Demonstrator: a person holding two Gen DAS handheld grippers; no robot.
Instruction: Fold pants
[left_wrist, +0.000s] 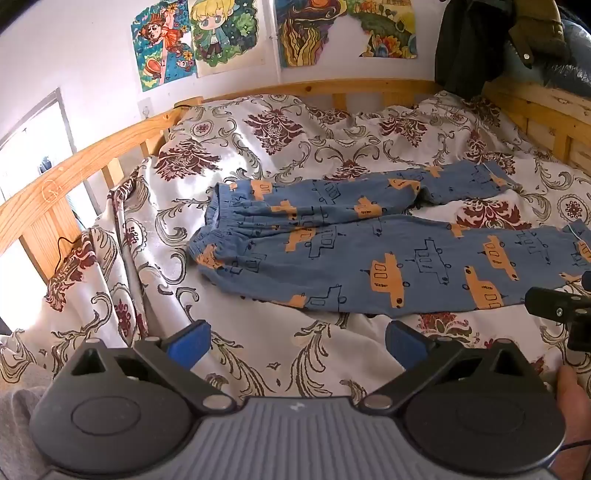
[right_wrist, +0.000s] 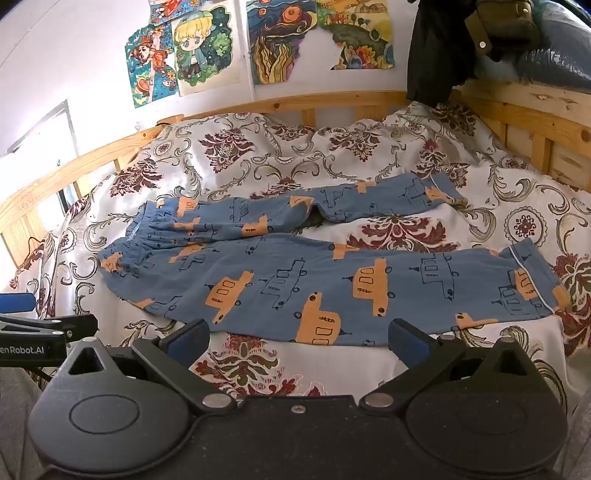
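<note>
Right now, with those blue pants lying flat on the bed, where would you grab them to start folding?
I'd probably pinch the near leg's cuff with the right gripper and the waistband's near corner with the left gripper, both from the near side. The pants lie spread sideways, legs apart, so lifting that near edge folds one leg over the other.

Plenty of open bedspread (right_wrist: 295, 369) in front of both grippers, nothing lying between them and the pants (right_wrist: 314, 280). There's also a bare wedge of cover between the two legs. The wooden rail (left_wrist: 85, 162) boxes in the left side and far end (dark clothes (right_wrist: 436, 51) hang over the far right corner), so reach stops there.
</note>
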